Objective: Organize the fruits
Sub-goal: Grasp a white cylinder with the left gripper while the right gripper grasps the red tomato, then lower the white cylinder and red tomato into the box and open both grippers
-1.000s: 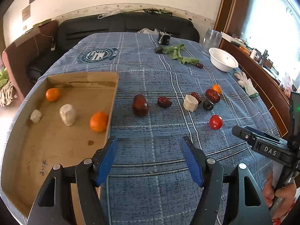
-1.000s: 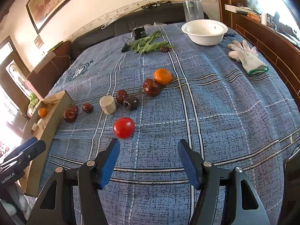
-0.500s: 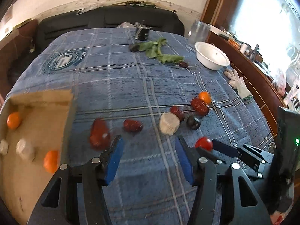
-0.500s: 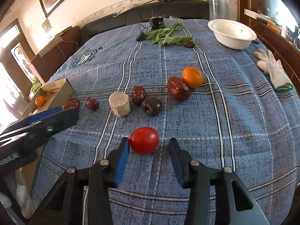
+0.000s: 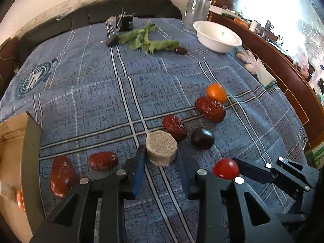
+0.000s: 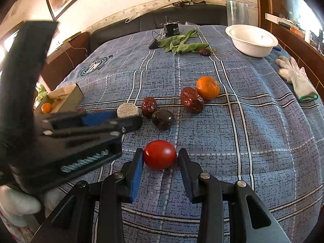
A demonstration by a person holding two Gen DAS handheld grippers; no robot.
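Fruits lie on a blue plaid cloth. My left gripper [image 5: 161, 157] is open, its jaws on either side of a beige round chunk [image 5: 161, 148]. My right gripper [image 6: 160, 158] is open, its jaws close on both sides of a red tomato [image 6: 159, 154], which also shows in the left wrist view [image 5: 225, 168]. Red dates [image 5: 210, 108] [image 5: 174, 127] [image 5: 103, 161] [image 5: 60, 176], a dark plum [image 5: 202, 138] and an orange [image 5: 216, 93] lie around. A cardboard tray [image 5: 12, 147] at the left holds an orange [image 6: 46, 107].
A white bowl [image 5: 217, 36] and a white glove [image 5: 257, 68] lie at the far right. Green leaves [image 5: 147, 39], one more date [image 5: 180, 50] and a small black device [image 5: 125, 22] are at the far end. A wooden ledge [image 5: 287, 77] borders the right side.
My left gripper moved right from the tray to the beige chunk and narrowed around it. My right gripper moved forward and narrowed around the tomato.
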